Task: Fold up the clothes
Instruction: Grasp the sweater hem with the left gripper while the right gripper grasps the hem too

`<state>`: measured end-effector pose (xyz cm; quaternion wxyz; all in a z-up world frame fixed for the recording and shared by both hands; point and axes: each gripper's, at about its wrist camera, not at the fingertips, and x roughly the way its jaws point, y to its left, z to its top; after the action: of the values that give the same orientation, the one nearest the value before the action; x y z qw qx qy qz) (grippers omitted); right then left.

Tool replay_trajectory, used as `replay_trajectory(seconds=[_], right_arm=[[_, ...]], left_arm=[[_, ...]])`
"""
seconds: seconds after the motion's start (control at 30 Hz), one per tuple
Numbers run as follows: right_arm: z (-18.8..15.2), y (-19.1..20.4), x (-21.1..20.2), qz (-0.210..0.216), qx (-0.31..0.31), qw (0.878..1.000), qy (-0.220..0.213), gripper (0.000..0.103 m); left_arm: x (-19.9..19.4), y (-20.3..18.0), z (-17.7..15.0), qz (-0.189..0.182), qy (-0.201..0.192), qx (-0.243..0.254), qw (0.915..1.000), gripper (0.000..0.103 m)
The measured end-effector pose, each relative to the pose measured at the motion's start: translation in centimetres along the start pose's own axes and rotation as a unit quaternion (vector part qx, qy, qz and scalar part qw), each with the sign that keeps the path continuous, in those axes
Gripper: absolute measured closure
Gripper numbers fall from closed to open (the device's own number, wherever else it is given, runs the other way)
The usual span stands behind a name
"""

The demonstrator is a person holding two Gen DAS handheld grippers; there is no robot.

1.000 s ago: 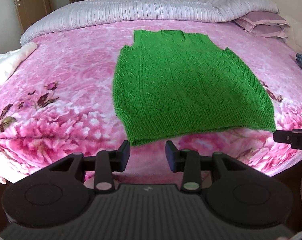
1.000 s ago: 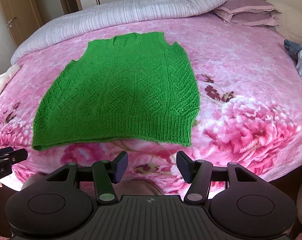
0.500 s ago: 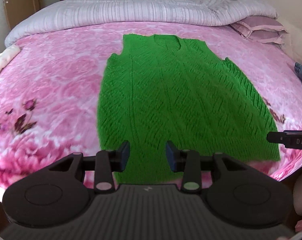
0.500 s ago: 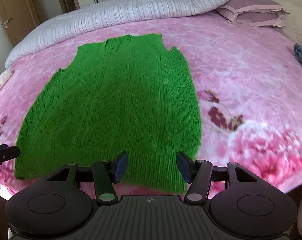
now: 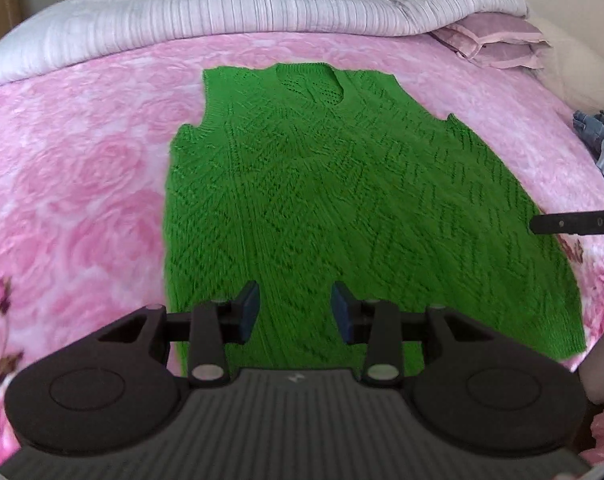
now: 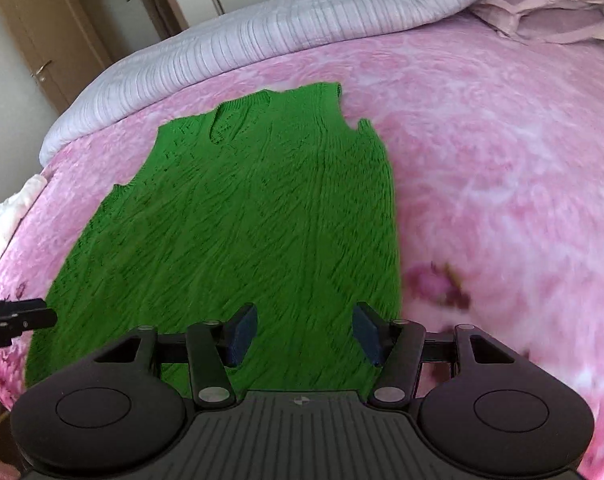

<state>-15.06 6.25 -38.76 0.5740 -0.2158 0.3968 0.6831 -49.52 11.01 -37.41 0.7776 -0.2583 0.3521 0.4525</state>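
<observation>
At the far left edge of the bed, seen from the right wrist, a cream cloth (image 6: 12, 208) lies bunched on the pink floral blanket (image 5: 82, 184). Next comes the left gripper (image 5: 295, 312), poised over the lower left part of the green knitted vest (image 5: 342, 208); its fingers stand moderately apart with nothing between them, and only the knit shows in the gap. The vest lies spread flat on the blanket, neckline toward the headboard and hem toward the near edge of the bed, both armholes showing. The right gripper (image 6: 305, 334) hangs over the vest's lower right part close to its right side edge, fingers set wide and empty, the right finger (image 6: 368, 334) near that edge. Each gripper shows in the other's view as a dark bar at the frame edge. Behind the vest a pale ribbed duvet (image 5: 230, 4) is rolled along the head of the bed. To the right of it sits a mauve pillow (image 5: 498, 42), and at the far right edge some grey-blue clothing (image 5: 600, 136) lies on the blanket.
</observation>
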Motion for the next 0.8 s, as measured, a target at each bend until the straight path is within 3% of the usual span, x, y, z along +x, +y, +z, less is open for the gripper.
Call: replay_trajectory(seconds=[0.23, 0.37, 0.63, 0.8], right_arm=[[4.4, -2.6, 3.7, 0.014, -0.041, 0.999, 0.027, 0.046], [7.6, -3.8, 6.0, 0.035, -0.068, 0.996, 0.039, 0.052], [16.3, -7.1, 13.7, 0.09, -0.082, 0.989, 0.084, 0.056], [22.3, -7.8, 18.6, 0.092, -0.092, 0.989, 0.071, 0.058]], left_arm=[[4.5, 3.1, 3.9, -0.028, 0.015, 0.016, 0.9994, 0.068], [7.5, 5.3, 7.3, -0.04, 0.02, 0.025, 0.9987, 0.068], [14.9, 9.9, 15.6, -0.052, 0.043, 0.04, 0.9969, 0.068], [20.0, 12.5, 20.1, -0.061, 0.058, 0.021, 0.9962, 0.068]])
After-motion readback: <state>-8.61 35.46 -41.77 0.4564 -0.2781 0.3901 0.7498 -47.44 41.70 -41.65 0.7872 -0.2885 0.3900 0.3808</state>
